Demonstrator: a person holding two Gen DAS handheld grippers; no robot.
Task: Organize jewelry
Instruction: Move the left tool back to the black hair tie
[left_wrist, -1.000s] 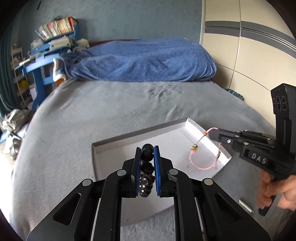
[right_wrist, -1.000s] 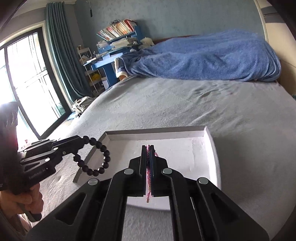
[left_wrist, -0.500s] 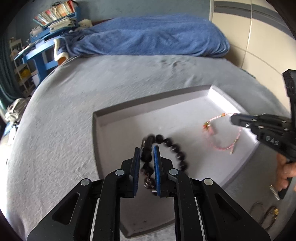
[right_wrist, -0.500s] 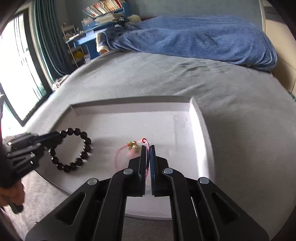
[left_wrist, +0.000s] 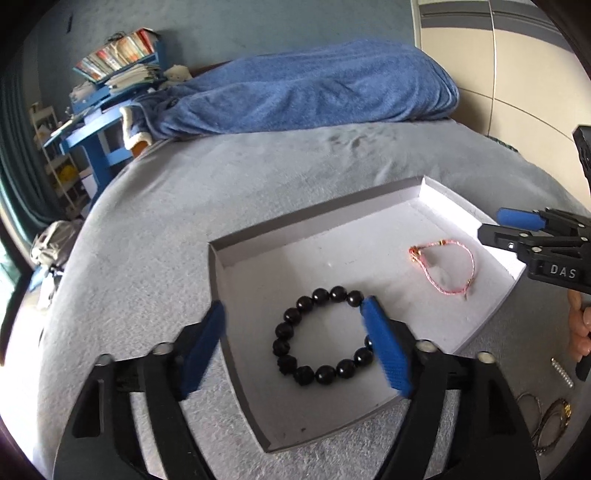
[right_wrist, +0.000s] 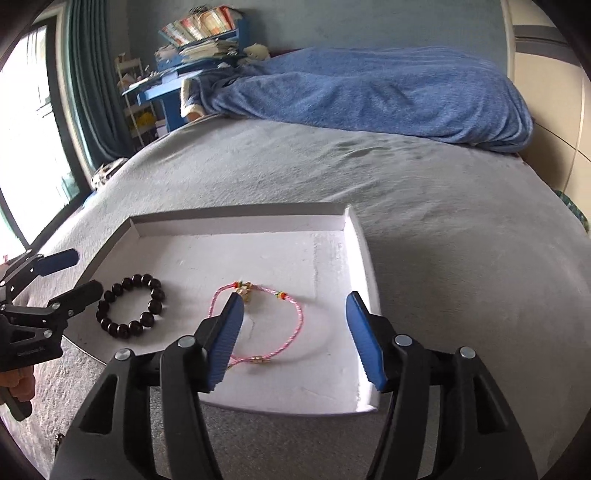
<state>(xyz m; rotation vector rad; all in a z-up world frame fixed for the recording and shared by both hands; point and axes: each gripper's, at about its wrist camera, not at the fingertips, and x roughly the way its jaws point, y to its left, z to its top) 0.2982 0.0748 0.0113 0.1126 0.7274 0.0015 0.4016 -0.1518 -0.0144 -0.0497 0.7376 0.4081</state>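
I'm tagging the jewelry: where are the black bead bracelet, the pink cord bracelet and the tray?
black bead bracelet (left_wrist: 320, 373), left wrist view, on a near bead.
pink cord bracelet (right_wrist: 297, 316), right wrist view, on its cord.
tray (right_wrist: 236, 220), right wrist view, on its far wall.

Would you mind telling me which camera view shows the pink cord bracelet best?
The right wrist view: the pink cord bracelet lies close and central in the tray. The left wrist view shows it whole but smaller, off right.
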